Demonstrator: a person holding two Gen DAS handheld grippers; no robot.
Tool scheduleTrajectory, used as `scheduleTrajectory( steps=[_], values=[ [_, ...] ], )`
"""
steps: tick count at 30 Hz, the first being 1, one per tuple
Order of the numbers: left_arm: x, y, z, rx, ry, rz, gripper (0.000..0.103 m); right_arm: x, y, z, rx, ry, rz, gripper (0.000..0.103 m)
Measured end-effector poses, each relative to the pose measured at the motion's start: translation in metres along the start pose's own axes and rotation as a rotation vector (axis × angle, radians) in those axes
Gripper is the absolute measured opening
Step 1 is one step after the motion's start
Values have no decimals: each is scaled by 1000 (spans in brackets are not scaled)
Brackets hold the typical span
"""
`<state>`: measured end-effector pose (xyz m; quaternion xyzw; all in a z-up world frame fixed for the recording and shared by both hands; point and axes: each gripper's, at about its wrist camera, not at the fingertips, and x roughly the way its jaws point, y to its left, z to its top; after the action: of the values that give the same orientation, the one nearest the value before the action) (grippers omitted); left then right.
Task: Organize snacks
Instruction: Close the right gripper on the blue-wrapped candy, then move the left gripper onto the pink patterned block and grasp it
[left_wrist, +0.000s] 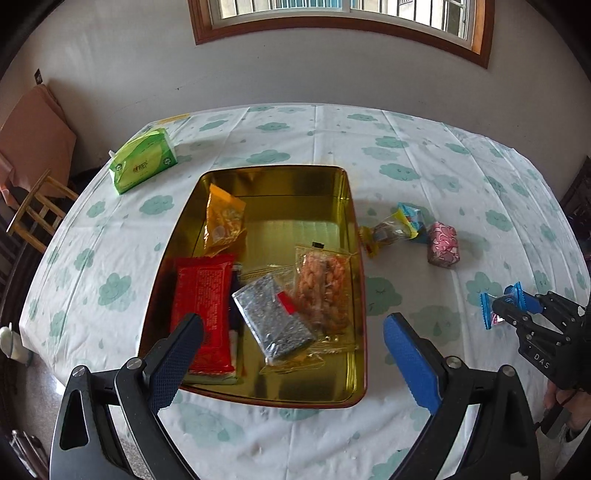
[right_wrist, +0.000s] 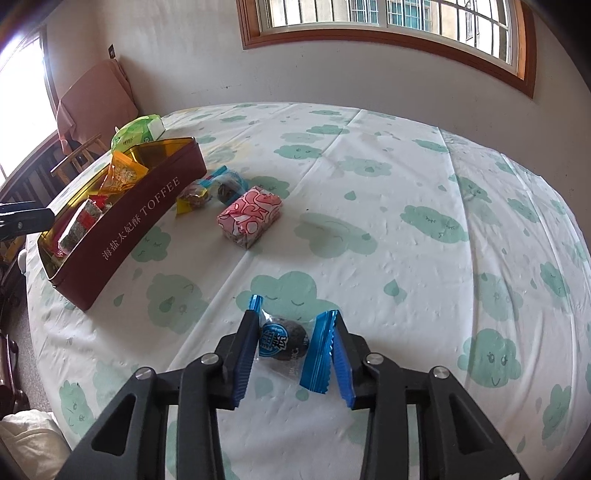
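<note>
My right gripper's (right_wrist: 291, 325) jaws pinched the blue-wrapped snack (right_wrist: 286, 341), its ends sticking out past both pads; my left gripper (left_wrist: 291, 332) gaped empty, tin (left_wrist: 354, 236) at twelve o'clock.

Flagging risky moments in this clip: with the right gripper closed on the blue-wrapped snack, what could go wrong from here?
1. The right gripper holds the blue-wrapped snack by its crinkly wrapper, so it might slip out on the way.
2. The tin is already crowded near the front, so the snack could land on other packets.
3. The open left gripper hovers over the tin and could get in the way.
</note>
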<state>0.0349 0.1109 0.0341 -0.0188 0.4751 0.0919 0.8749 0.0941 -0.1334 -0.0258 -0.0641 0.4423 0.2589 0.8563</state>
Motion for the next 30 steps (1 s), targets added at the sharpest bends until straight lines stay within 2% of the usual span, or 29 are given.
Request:
scheduleTrajectory(
  steps=[6, 10, 17, 21, 24, 30],
  values=[
    [4, -32, 15, 28, -15, -44, 97, -6, -17, 2, 39, -39, -22, 27],
    [10, -50, 25, 30, -21, -87, 97, -10, -39, 9, 80, -77, -76, 25],
    [30, -81, 36, 34, -8, -169, 97, -14, -58, 14, 85, -135, -235, 25],
    [46, -101, 41, 48, 21, -172, 92, -14, -63, 11, 96, -139, -246, 25],
    [57, -114, 43, 68, 36, -170, 79, -12, -67, 8, 118, -136, -240, 25],
    [89, -128, 47, 69, 107, -184, 60, -11, -73, 7, 152, -132, -208, 25]
  ],
)
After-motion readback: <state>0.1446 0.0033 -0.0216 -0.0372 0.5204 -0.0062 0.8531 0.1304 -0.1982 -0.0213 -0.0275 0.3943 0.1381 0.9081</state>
